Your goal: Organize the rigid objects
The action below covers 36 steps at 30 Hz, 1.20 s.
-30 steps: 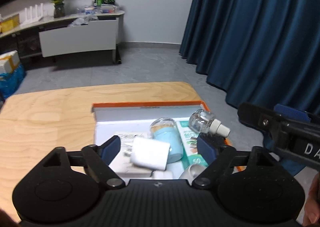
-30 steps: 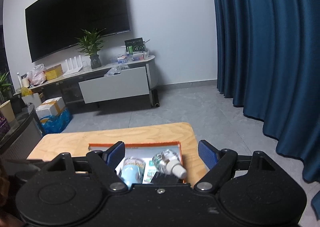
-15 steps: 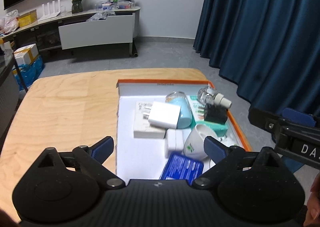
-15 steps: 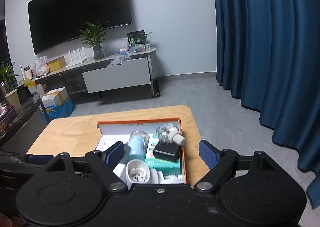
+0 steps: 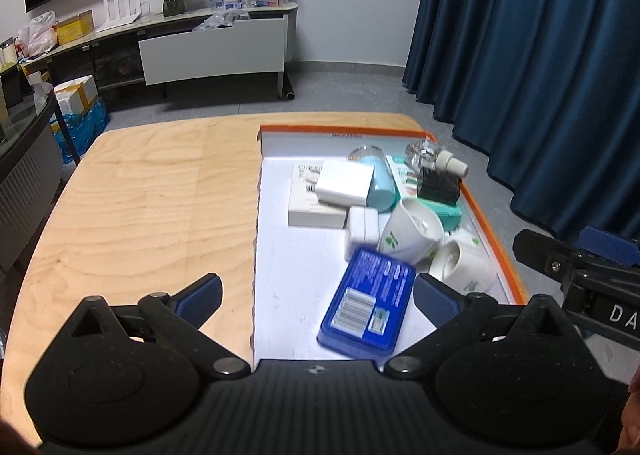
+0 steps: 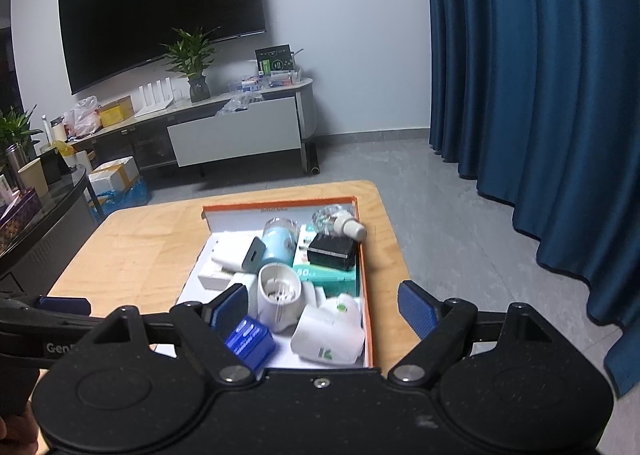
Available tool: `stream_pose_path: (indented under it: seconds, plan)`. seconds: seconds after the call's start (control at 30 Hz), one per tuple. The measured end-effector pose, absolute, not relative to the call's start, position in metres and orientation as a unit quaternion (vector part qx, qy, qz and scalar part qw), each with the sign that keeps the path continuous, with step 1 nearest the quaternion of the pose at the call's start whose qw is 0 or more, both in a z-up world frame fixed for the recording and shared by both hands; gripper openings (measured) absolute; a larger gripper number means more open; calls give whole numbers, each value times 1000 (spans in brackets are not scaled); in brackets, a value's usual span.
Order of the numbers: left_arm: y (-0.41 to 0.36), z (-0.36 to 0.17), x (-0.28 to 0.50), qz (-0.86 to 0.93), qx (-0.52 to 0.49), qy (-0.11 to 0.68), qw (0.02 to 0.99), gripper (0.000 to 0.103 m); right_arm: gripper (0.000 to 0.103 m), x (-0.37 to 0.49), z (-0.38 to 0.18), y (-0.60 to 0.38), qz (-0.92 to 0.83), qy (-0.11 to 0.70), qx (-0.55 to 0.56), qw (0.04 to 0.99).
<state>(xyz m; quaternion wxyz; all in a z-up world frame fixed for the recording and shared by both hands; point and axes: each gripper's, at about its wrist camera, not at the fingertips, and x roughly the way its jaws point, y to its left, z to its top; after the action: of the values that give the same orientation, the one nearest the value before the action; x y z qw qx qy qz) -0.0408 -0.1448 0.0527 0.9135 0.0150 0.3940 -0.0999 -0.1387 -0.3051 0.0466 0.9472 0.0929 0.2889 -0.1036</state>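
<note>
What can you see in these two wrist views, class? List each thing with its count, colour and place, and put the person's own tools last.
box: 1, orange rim, white inside, right part of table
table: 1, light wood, under box
blue tin: 1, blue, near end of box
white cups: 2, white with green logo, on their sides by right wall
white adapter: 1, white, atop flat white carton
black plug: 1, black, on teal carton
teal carton: 1, teal, right side
pale blue jar: 1, lying mid-box
clear bottle: 1, white cap, far right corner
curtain: 1, dark blue, right
left tool: 1, black, blue pads, open
right tool: 1, same, open
</note>
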Motion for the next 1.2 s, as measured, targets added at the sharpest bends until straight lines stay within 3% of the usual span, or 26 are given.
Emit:
stream_pose_path:
  seconds: [1.2]
  plan:
    - [-145,41,-49,-87,37,409,908,103,98,-146,35,-296,-93,306,92,943]
